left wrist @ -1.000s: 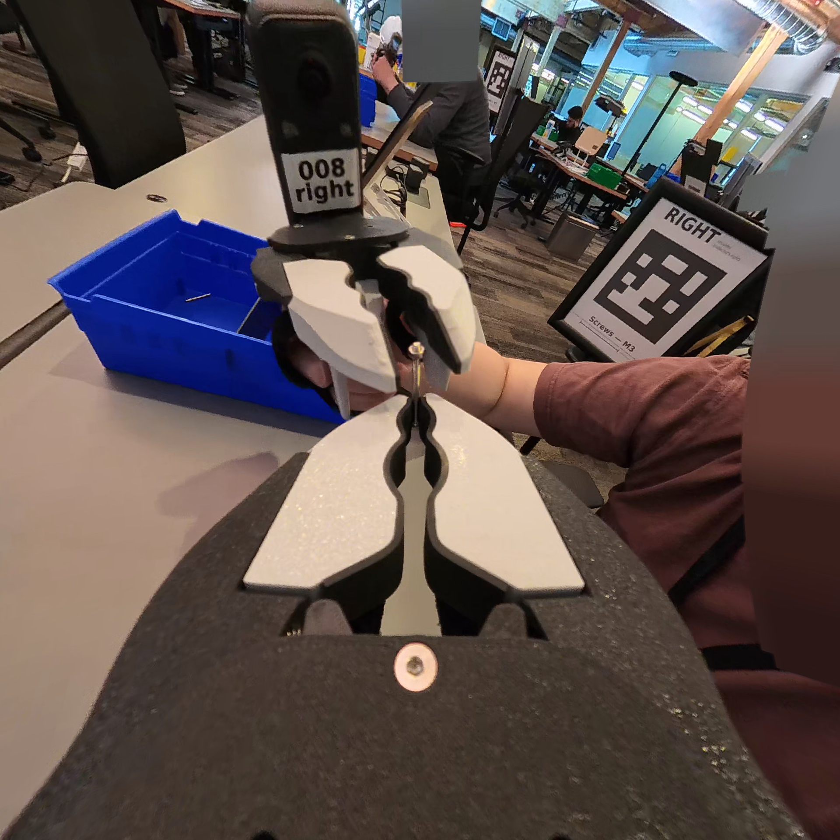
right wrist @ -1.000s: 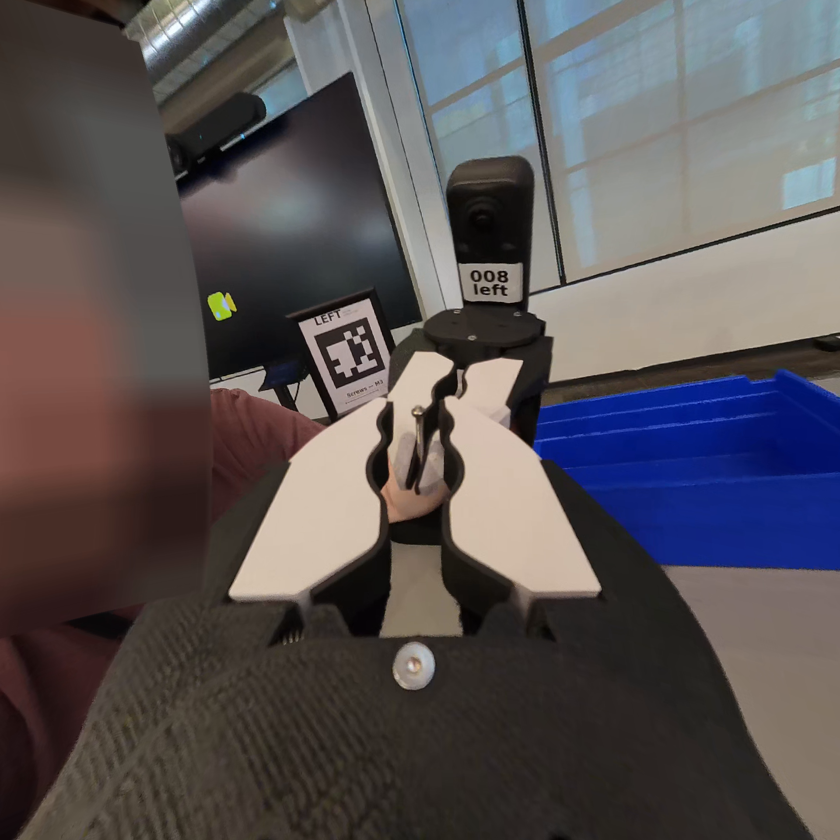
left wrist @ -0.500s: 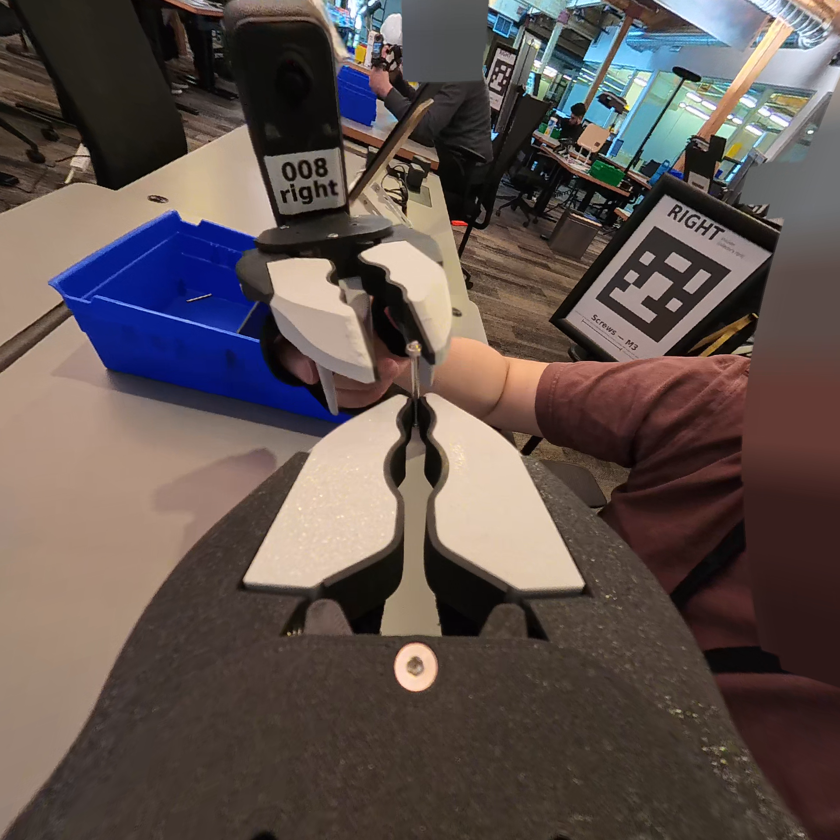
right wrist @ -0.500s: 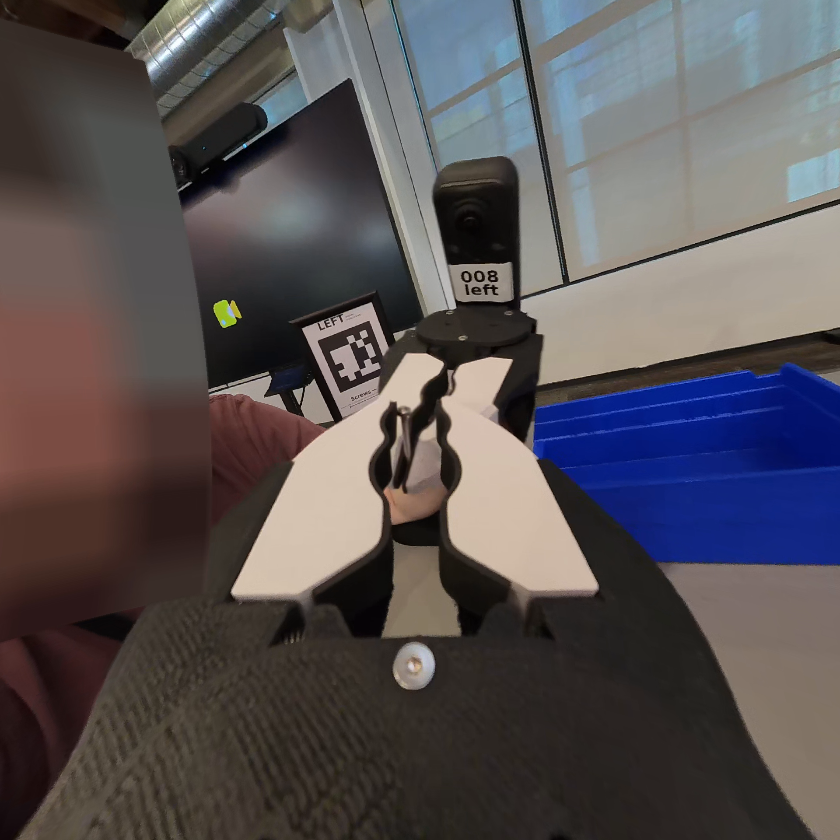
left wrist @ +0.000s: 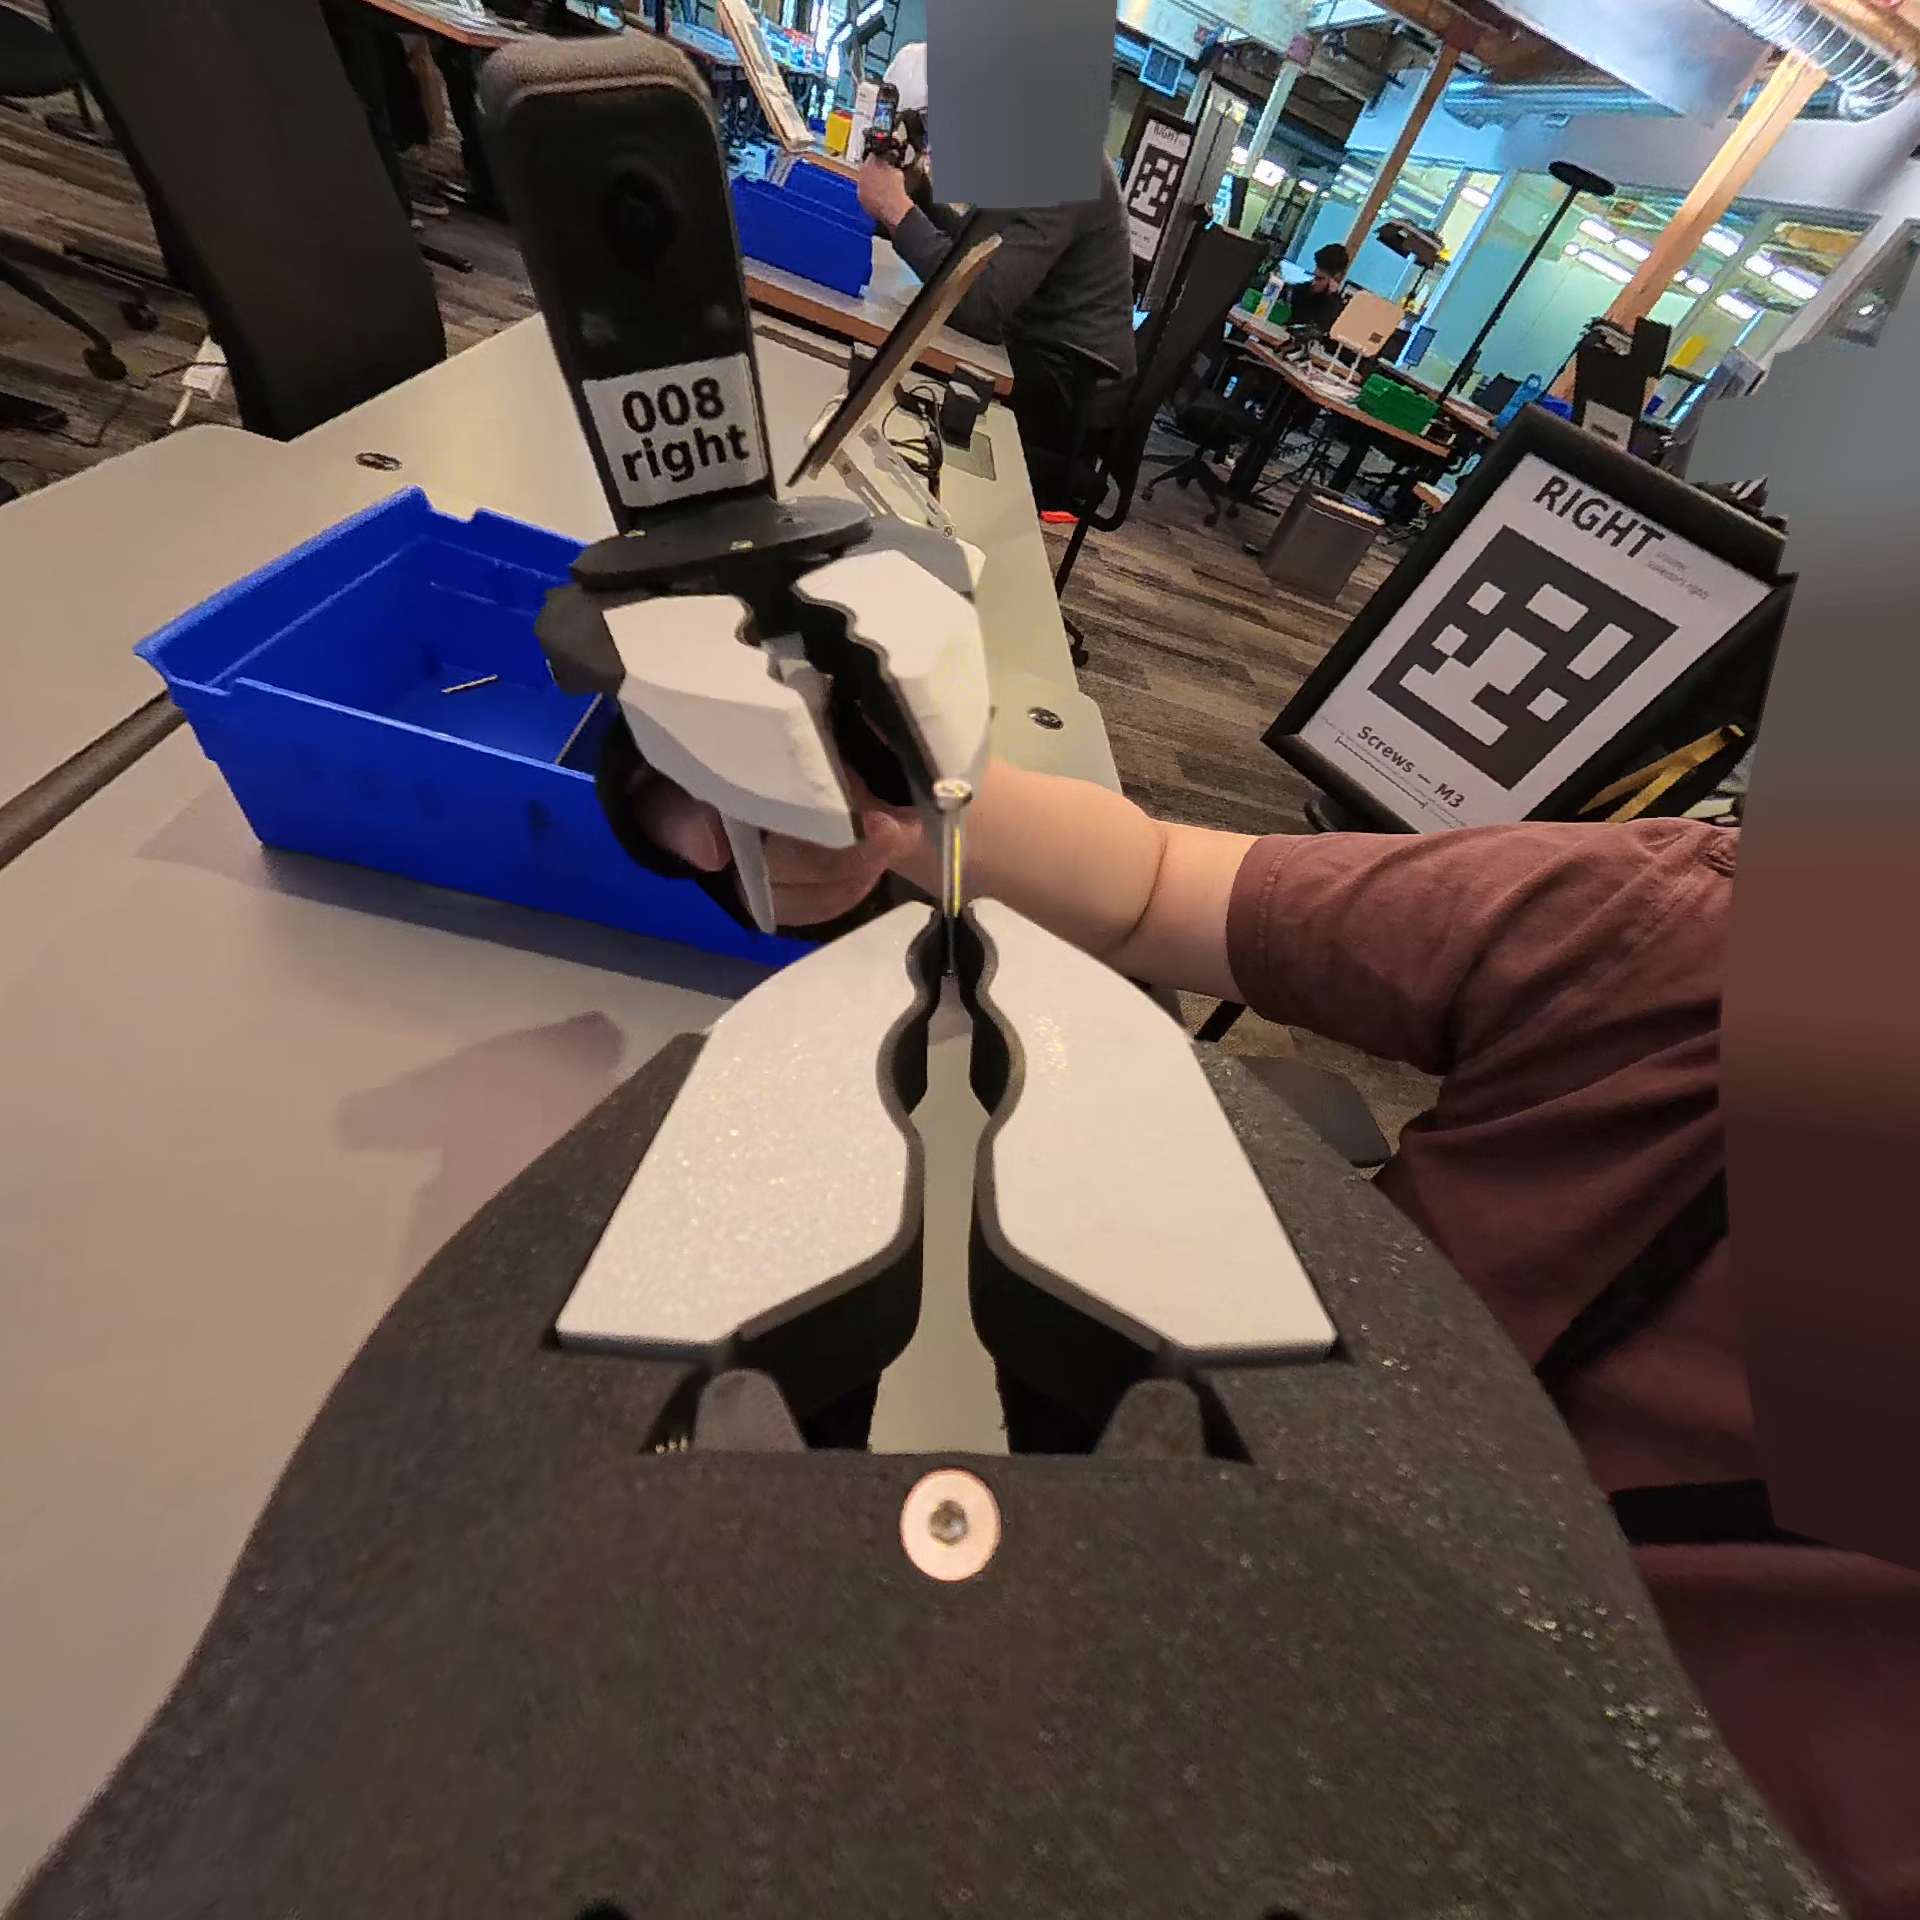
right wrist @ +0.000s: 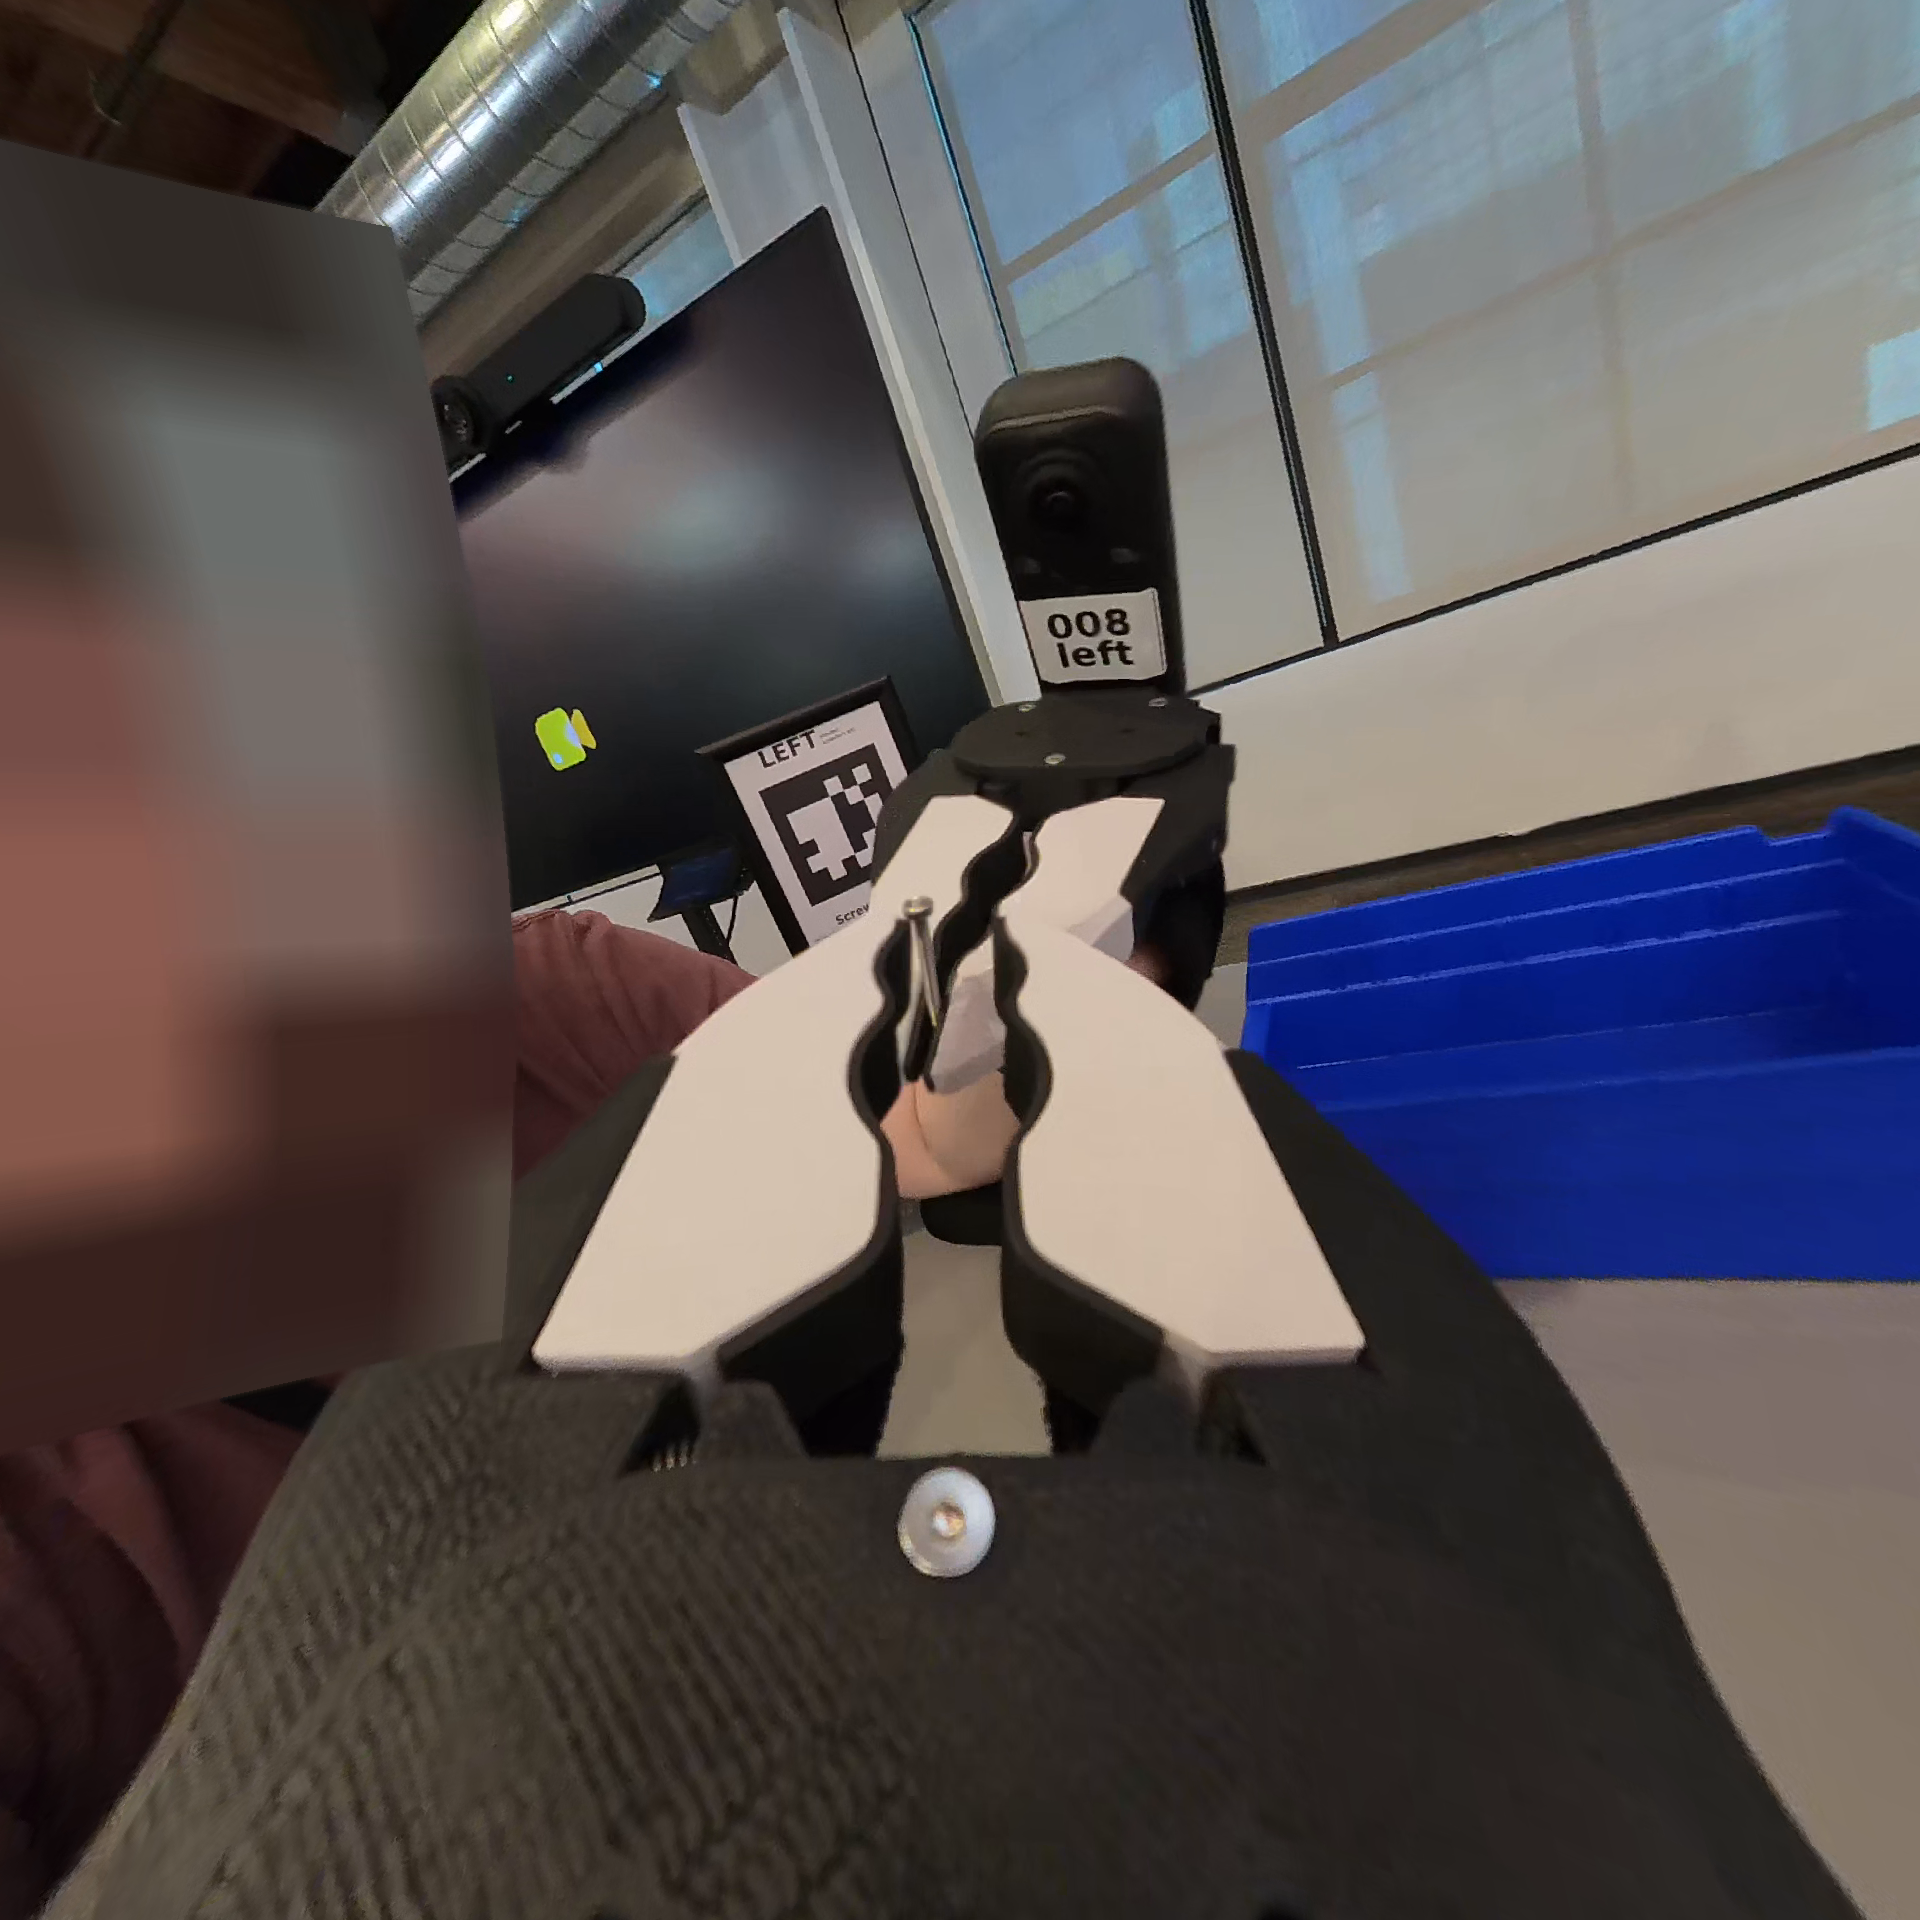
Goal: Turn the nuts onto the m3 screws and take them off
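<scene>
In the left wrist view my left gripper (left wrist: 951,925) is shut on the lower end of a thin M3 screw (left wrist: 951,852), which stands up from its tips. The screw's top sits against one fingertip of my right gripper (left wrist: 899,805), which faces me, held by a hand. In the right wrist view the screw (right wrist: 925,971) leans between my right gripper's (right wrist: 943,935) slightly parted fingers, close to the left one, and neither finger pinches it. The left gripper (right wrist: 1023,862) is just behind the screw. I cannot make out a nut.
A blue bin (left wrist: 364,748) stands on the grey table (left wrist: 208,1039) with a loose screw (left wrist: 470,683) inside; it also shows in the right wrist view (right wrist: 1558,1039). Framed marker signs stand nearby (left wrist: 1517,665) (right wrist: 821,821). A maroon-sleeved arm (left wrist: 1455,956) reaches in. People work at far desks. Both grippers' tips are close together, under 4 cm apart.
In the right wrist view the screw has moved from the middle of the gap to the left finger and now leans. The two grippers have shifted slightly against each other.
</scene>
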Demonstrator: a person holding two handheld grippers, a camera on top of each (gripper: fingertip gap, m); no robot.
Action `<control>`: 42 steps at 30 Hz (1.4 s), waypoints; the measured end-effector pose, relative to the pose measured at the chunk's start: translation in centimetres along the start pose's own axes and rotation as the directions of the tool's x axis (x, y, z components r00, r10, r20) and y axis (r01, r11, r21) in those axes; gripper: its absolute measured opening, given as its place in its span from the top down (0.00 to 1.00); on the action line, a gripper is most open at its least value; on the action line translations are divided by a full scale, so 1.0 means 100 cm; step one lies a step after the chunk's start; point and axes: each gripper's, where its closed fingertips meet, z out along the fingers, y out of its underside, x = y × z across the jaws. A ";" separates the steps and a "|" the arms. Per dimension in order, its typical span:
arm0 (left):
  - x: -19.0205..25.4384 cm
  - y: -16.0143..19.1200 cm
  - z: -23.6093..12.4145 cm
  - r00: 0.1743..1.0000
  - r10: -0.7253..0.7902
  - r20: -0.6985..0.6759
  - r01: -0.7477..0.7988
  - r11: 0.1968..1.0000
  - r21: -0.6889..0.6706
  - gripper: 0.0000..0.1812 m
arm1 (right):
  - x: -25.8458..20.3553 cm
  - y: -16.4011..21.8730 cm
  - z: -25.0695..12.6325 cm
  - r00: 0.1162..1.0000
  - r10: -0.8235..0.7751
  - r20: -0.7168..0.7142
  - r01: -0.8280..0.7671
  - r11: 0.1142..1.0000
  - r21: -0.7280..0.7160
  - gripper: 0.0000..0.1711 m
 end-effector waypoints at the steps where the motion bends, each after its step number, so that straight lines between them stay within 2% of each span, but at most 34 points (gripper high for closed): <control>1: 0.001 -0.001 -0.001 1.000 -0.004 -0.005 0.004 1.000 0.005 0.99 | 0.000 -0.002 -0.002 1.000 -0.003 0.001 0.003 1.000 0.006 0.93; 4: 0.001 0.001 0.001 1.000 0.007 0.000 -0.007 1.000 -0.008 0.99 | -0.010 -0.004 0.001 0.999 -0.010 0.044 0.009 1.000 0.012 0.92; 7: 0.003 0.002 0.004 1.000 0.008 -0.010 -0.009 1.000 -0.016 0.99 | -0.011 0.001 0.009 0.999 -0.026 0.024 0.026 1.000 -0.010 0.88; 15: 0.005 -0.001 0.001 1.000 0.018 -0.001 -0.018 1.000 -0.004 0.99 | -0.006 -0.005 -0.003 0.999 -0.024 0.023 0.024 1.000 0.008 0.90; 21: 0.007 0.002 0.005 1.000 0.021 -0.011 -0.021 1.000 -0.017 0.99 | -0.014 0.001 0.009 0.999 -0.033 0.043 0.034 0.999 -0.010 0.88; 27: 0.006 0.000 0.004 0.998 0.058 0.008 -0.058 0.998 -0.007 0.99 | -0.009 -0.004 -0.001 0.999 -0.025 0.038 0.025 1.000 0.012 0.90; 37: 0.006 0.000 0.008 0.991 0.127 0.044 -0.127 0.992 -0.013 0.99 | -0.020 -0.003 0.007 0.989 -0.143 0.028 0.143 0.990 -0.003 0.88; 42: 0.010 -0.001 0.009 0.985 0.164 0.044 -0.164 0.986 -0.014 0.99 | -0.018 -0.008 -0.001 0.990 -0.140 0.031 0.139 0.990 0.020 0.90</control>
